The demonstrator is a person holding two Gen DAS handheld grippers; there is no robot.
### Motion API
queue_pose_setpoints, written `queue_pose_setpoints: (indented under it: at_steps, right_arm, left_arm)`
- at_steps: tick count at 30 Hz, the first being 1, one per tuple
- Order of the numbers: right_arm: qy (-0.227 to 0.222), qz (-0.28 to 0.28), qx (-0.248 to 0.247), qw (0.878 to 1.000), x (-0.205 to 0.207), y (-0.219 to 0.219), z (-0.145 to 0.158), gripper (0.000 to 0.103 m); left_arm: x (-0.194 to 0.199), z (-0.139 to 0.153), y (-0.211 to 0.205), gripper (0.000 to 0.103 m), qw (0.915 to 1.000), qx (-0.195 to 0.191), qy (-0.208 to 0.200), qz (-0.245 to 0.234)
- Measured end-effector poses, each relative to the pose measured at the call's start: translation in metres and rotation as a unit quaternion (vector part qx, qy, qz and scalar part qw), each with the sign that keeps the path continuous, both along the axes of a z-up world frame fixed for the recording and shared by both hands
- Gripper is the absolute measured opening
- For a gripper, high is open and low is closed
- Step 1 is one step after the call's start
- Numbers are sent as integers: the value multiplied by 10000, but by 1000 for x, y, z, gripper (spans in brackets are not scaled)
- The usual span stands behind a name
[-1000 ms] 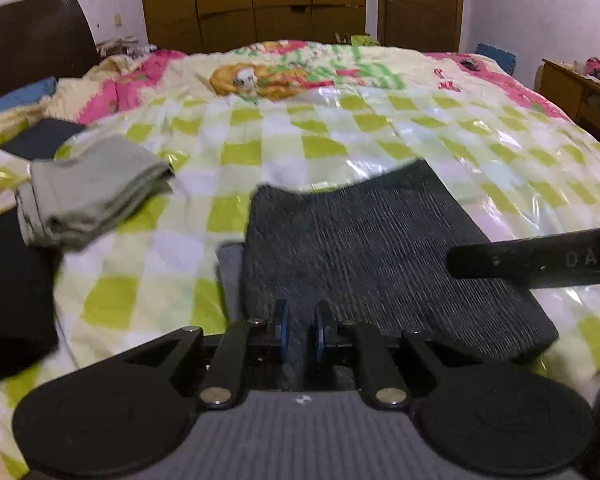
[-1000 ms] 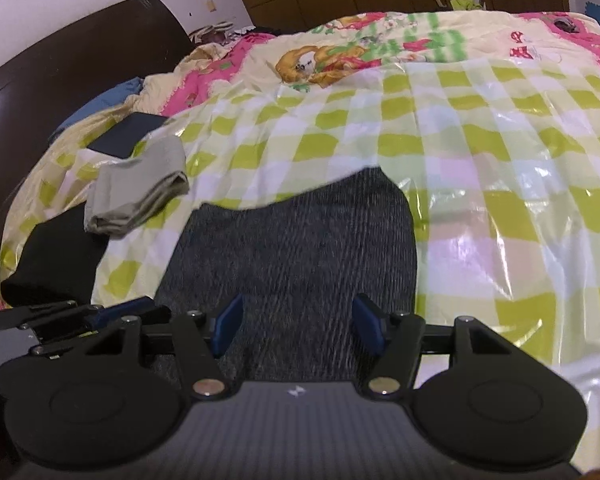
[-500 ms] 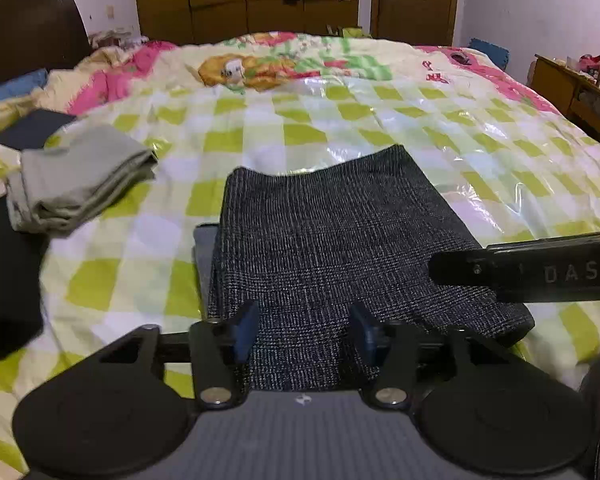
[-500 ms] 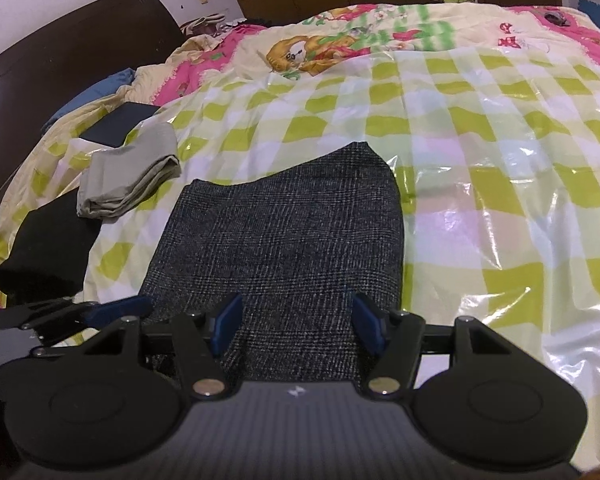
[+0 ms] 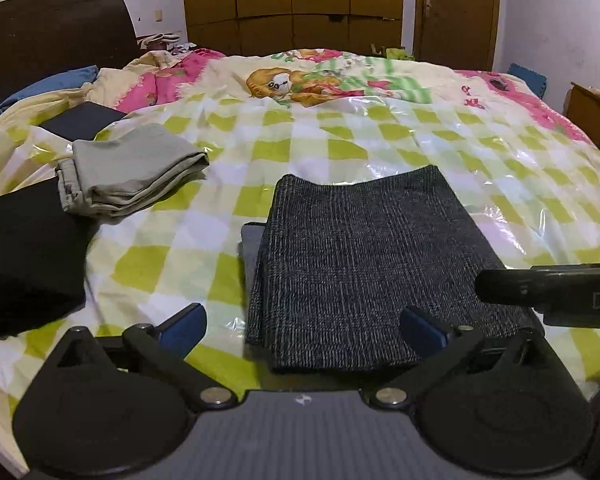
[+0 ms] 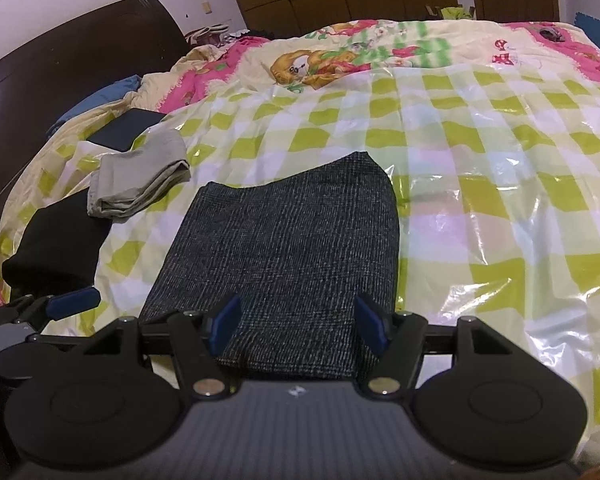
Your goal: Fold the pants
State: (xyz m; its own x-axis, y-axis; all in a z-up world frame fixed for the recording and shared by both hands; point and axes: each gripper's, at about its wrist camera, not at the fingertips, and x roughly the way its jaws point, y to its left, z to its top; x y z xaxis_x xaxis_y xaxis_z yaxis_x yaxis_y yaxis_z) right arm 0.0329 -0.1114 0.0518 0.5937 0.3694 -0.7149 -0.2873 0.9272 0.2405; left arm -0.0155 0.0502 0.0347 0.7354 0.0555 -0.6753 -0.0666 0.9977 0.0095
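Note:
Dark grey checked pants (image 5: 364, 264) lie folded into a flat rectangle on the checked plastic sheet on the bed; they also show in the right wrist view (image 6: 284, 256). My left gripper (image 5: 302, 326) is wide open and empty, just above the fold's near edge. My right gripper (image 6: 298, 322) is open and empty over the near edge of the pants. One right finger (image 5: 548, 288) reaches in from the right in the left wrist view. The left gripper's blue pad (image 6: 72, 304) shows at the left in the right wrist view.
Folded beige pants (image 5: 132, 172) lie at the left, next to a black garment (image 5: 28, 256) and a dark flat item (image 5: 82, 120). A dark headboard (image 6: 60, 72) stands at the left, a wooden wardrobe (image 5: 296, 4) behind the bed, a wooden cabinet (image 5: 592, 116) at the right.
My left gripper was shut on the near edge of the pants, then let go, opened wide and drew back. The right gripper stayed open and backed off slightly. The pants lie flat.

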Motion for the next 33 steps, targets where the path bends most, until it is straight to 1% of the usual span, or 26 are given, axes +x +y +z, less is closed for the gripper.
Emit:
queue_pose_setpoints:
  at_steps: [4,8,13,17,23,33]
  right_arm:
    - [-5,-18,-24,10000,-6,-3,0,65]
    - [-3,-44,-22,10000,-14,-6,-1,65]
    - [25,-102,81,9999,-21,-14,-2,65]
    - [60,-123,58,9999,-24,-16,-5,65]
    - [181,-100,43,9998,-25,-14,-12,67]
    - [199,-211,-74,9996,-24,-17,-15,67]
  left_arm:
    - [-2,1,-5,103,9999,121,63,-4]
    - [-3,-1,-7,103,9998,10,165,-64]
    - [-6,-2,-13,103,9994,-32,314,-124]
    - [-6,-6,-16,103,9987,-101,486,-154]
    - [-10,-10,-25,103,9984,22,490,-265]
    - [-9,-14,-22,103,9981,-85,577,-220]
